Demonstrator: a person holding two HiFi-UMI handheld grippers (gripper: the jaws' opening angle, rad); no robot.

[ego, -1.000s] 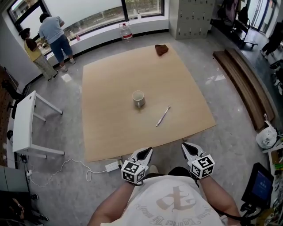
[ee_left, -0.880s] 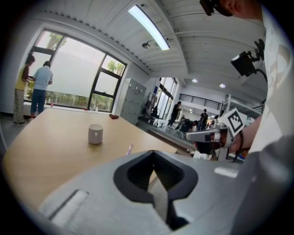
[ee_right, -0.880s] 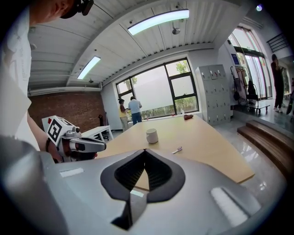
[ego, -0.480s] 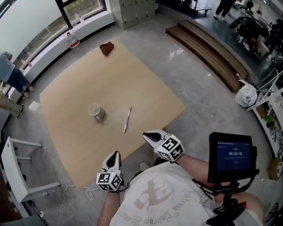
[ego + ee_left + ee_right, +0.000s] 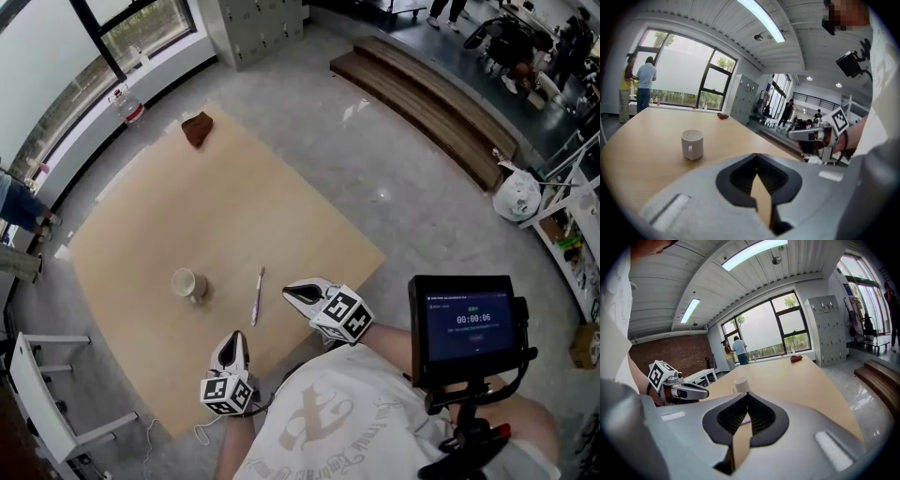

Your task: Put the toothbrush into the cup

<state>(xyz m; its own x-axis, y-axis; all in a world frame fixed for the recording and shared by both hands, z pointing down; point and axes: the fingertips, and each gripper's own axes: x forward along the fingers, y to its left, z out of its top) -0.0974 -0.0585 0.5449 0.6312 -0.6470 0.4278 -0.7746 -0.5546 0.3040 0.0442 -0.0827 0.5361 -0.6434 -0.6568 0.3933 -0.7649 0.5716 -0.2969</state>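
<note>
Wood-tone table (image 5: 234, 187), white cup (image 5: 186, 284) and toothbrush (image 5: 256, 296) on it, both tongs empty.
Toothbrush flat on bare tabletop, near cup on its right, not touching, not in cup. Cup upright, handle facing left gripper (image 5: 233, 337). Left gripper clenched tip to tip, nothing between, hovering at near table edge, short of cup. Right gripper (image 5: 291, 294) likewise pinched closed on nothing, just right of toothbrush's near end, apart from it. From left gripper view: cup (image 5: 692, 144) ahead-left, right gripper (image 5: 806, 135) off to right. Brown cloth (image 5: 197, 128) at far table corner. Dark screen (image 5: 466, 325) on mount beside right arm.
</note>
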